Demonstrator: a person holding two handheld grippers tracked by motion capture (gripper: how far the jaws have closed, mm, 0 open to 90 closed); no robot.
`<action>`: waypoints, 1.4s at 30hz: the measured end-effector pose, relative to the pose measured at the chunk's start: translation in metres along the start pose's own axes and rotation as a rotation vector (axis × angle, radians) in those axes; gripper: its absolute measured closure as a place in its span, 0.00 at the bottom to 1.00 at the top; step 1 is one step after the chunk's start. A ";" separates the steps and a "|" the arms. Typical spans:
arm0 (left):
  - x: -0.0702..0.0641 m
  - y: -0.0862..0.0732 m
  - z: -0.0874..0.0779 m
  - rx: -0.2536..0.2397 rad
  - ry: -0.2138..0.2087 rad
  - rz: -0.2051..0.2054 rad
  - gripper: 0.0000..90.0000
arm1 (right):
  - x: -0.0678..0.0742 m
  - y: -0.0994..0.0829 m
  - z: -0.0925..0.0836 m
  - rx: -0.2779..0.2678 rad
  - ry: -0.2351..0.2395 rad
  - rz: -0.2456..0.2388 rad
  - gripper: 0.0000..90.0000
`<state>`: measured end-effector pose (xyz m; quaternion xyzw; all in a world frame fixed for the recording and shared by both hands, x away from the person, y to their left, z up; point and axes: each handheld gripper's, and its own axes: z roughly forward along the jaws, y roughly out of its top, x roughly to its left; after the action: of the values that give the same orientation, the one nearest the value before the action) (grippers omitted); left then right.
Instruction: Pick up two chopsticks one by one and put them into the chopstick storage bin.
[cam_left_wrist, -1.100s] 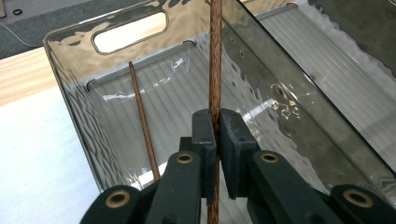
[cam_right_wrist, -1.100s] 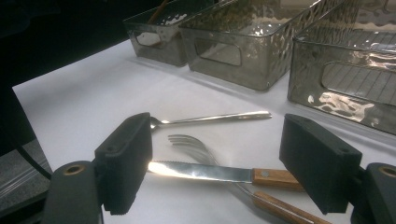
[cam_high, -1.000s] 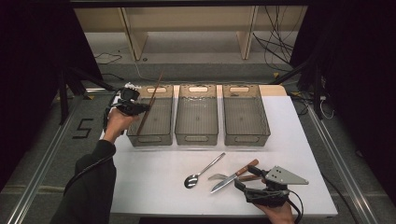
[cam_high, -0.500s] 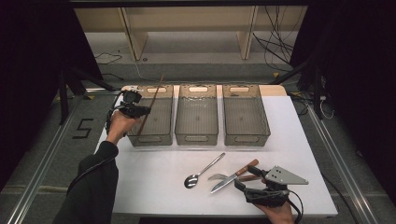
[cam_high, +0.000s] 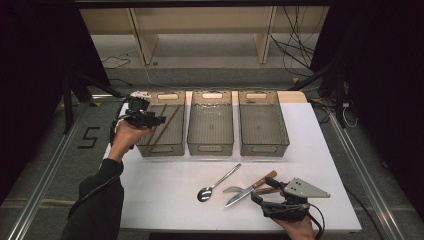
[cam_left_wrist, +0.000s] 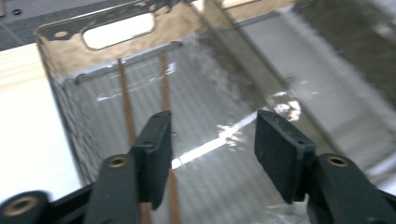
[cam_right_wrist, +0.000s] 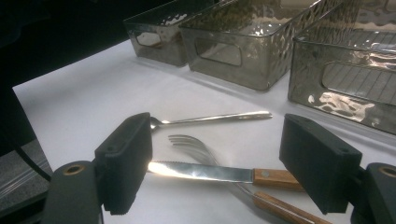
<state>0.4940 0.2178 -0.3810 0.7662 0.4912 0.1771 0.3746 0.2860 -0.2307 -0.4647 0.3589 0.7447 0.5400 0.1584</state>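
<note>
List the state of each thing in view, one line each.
Left claw: open, jaws just opened, nothing between them.
Chopsticks: lying in the left bin.
Right claw: open over the knife.
Knife: flat, crossing the fork.
Spoon: flat on the table.

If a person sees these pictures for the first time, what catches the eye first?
Three clear bins stand in a row at the table's far side; the left bin holds two brown chopsticks, and the left tongs, whose jaws have just been opening, hang open above them. Near the front edge lie a spoon, knife and fork before the open right tongs.
</note>
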 end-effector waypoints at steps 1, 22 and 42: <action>-0.003 -0.002 -0.004 -0.005 -0.010 0.002 0.47 | 0.000 0.000 0.000 0.000 0.000 0.000 0.29; -0.062 -0.050 -0.031 -0.055 -0.106 0.057 0.34 | 0.002 0.000 -0.001 0.000 0.000 -0.005 0.29; -0.102 -0.066 -0.013 0.008 -0.224 0.139 0.28 | 0.001 -0.001 0.000 0.004 0.005 -0.005 0.29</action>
<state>0.3988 0.1480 -0.4119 0.8147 0.3926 0.1140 0.4111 0.2848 -0.2305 -0.4657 0.3560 0.7471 0.5388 0.1574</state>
